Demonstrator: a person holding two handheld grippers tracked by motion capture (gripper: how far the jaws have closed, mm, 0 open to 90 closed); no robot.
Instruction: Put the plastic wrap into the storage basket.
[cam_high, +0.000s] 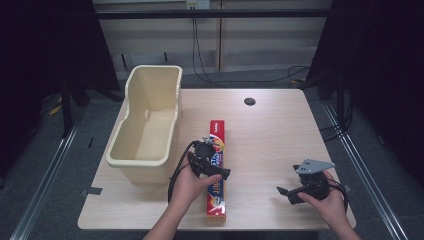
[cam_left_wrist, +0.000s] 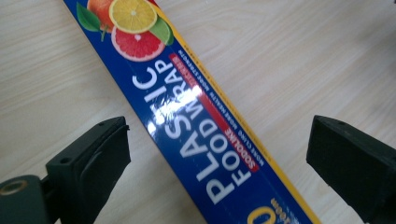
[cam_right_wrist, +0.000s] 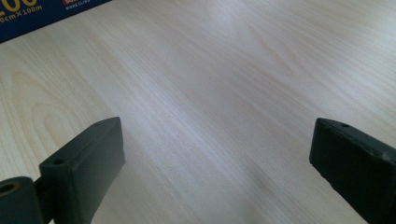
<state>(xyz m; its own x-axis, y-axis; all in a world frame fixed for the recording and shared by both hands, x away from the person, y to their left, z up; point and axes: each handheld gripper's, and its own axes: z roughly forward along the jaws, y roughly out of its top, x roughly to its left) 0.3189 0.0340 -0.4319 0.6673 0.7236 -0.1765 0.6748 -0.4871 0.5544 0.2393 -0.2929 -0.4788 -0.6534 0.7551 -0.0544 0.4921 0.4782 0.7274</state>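
High view showed a long plastic food wrap box (cam_high: 217, 170) lying flat on the wooden table (cam_high: 270, 135), its length running away from the person, just right of a cream plastic tub (cam_high: 145, 125). Left gripper (cam_high: 212, 165) hovered over the box's middle; right gripper (cam_high: 287, 192) sat well apart, low over bare tabletop near the front right edge.

Left gripper view: both black jaws stood wide open, one on each side of the box (cam_left_wrist: 187, 116), neither pad touching it. Nothing held. Box crossed the gap on a slant, so the jaws did not yet square up to its long sides. Judgement: the straddling pose suited a pinch across the narrow width near mid-length, where the box would balance; the tub standing open-topped alongside looked the likely destination.

Right gripper view: jaws wide apart over bare wood, empty; only a corner of the box (cam_right_wrist: 42, 11) showed at upper left. Judgement: this hand was parked clear to leave the left one room.

Materials: box was glossy printed card, blue with red and yellow edging, citrus picture, square-edged and slender; glare suggested a slick face. Tub was smooth, thick-rimmed, deep and rounded-cornered. Table was pale matt wood-grain laminate with a round cable hole (cam_high: 249, 101).
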